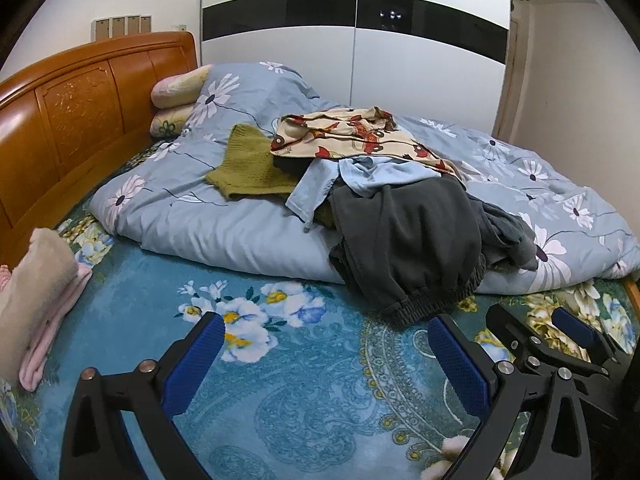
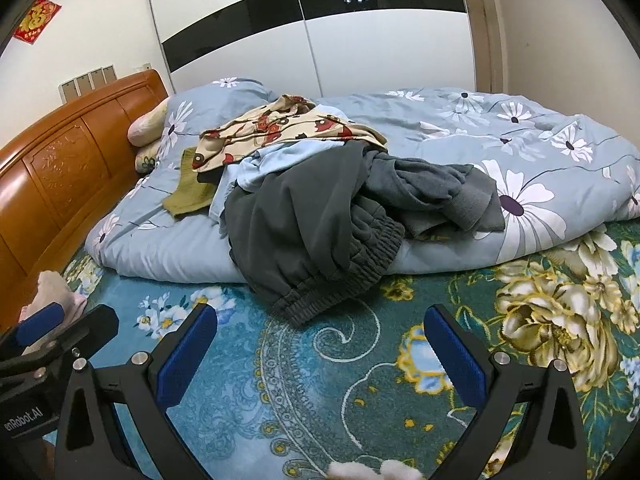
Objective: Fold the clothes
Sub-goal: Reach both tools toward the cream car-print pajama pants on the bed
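The clothes pile [image 1: 384,184] sits on the blue flowered quilt [image 1: 208,216], at about 12 o'clock from both grippers. How many garments it holds is hard to tell — the lower ones are buried. A printed cream cloth [image 1: 352,136] tops it, a pale blue shirt [image 1: 352,180] peeks out beneath, and an olive knit [image 1: 248,164] lies at its 9 o'clock, partly covered. The dark grey trousers [image 2: 304,224] drape off the quilt's edge onto the teal bedspread [image 2: 320,380], their long axis running from 12 to 6 o'clock, elastic waistband nearest the grippers. A folded pink-and-beige stack [image 1: 36,300] sits at 9 o'clock, cut off by the frame edge, beside the wooden headboard [image 1: 80,112]. The left gripper [image 1: 326,354] and the right gripper [image 2: 320,344] both stand spread wide, holding nothing — each hovers over bare bedspread, near the waistband without touching it.
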A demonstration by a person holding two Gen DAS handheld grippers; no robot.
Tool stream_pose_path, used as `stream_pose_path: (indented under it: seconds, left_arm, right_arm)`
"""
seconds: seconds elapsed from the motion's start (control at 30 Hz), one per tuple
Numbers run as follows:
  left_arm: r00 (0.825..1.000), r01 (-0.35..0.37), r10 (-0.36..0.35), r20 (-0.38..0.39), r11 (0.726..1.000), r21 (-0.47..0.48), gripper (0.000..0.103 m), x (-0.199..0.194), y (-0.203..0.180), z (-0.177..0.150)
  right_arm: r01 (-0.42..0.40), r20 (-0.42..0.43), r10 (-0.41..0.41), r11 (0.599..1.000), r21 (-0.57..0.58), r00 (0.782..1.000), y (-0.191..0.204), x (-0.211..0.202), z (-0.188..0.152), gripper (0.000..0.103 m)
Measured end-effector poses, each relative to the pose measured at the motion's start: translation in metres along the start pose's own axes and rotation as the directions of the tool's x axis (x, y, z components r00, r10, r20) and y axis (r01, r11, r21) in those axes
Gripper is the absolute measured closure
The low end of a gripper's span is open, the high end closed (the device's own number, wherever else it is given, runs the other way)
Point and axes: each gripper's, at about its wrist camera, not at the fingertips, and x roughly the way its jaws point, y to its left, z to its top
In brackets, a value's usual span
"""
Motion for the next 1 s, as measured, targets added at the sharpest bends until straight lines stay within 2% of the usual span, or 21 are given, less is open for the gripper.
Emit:
stream_pose_path:
  seconds: [0.17,0.43,0.63,0.87,1.0]
  left_arm:
    - [0.999,0.034,-0.034,-0.008,0.999,-0.03,0.0,-0.002,-0.003,0.016]
    - [0.997,0.062,-0.064,-0.032,0.996,-0.063,0.0,0.034,0.01,0.027]
    - [0.989,0.121,-0.132,-0.071,0.982,-0.144,0.0,0.062,0.028,0.029]
    - [0.994,0.074,-0.084,-0.075,0.99,-0.121,0.0,0.083,0.059,0.021]
    - [0.998,0.021,-0.027,-0.052,0.993,-0.114,0.0,0.09,0.083,0.002]
  right_arm:
    - [0.002,-0.03,-0.002,1.0,-0.001,1.0,0.003,0.015,0.0,0.0]
    - [0.037,-0.064,-0.039,0.998,-0.041,0.997,0.015,0.045,0.011,0.0]
    - [0.059,-0.096,-0.066,0.996,-0.069,0.993,0.028,0.069,0.022,0.0]
    - [0.082,-0.069,-0.093,0.986,-0.143,0.993,0.049,0.089,0.053,0.0]
    - [0.052,-0.049,-0.064,0.975,-0.217,0.997,0.074,0.11,0.086,0.0]
